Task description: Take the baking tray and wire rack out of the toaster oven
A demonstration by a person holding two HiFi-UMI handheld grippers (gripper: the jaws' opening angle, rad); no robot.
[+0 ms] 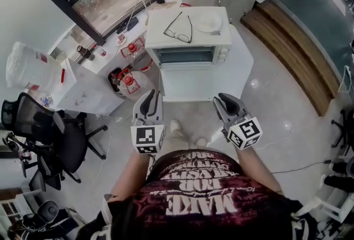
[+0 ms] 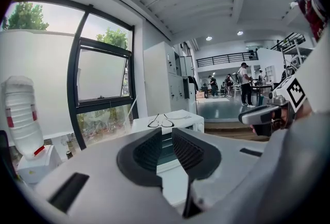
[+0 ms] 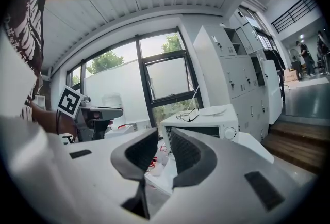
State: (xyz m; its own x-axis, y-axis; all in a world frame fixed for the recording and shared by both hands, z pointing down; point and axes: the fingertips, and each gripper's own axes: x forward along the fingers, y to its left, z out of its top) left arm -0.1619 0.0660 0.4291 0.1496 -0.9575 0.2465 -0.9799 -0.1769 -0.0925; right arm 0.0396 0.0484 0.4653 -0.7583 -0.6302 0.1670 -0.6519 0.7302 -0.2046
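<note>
**Toaster oven untouched, both grippers clear of it**

The toaster oven stands on a white table at 12 o'clock in the head view. Its glass door is shut, and the baking tray and wire rack cannot be made out behind it. On its top lie eyeglasses toward 11 o'clock and a white plate toward 1 o'clock.

The left gripper is at 7 o'clock from the oven and the right gripper at 5 o'clock, both well apart from it. Each has its jaws released, slightly parted, grasping nothing.
</note>
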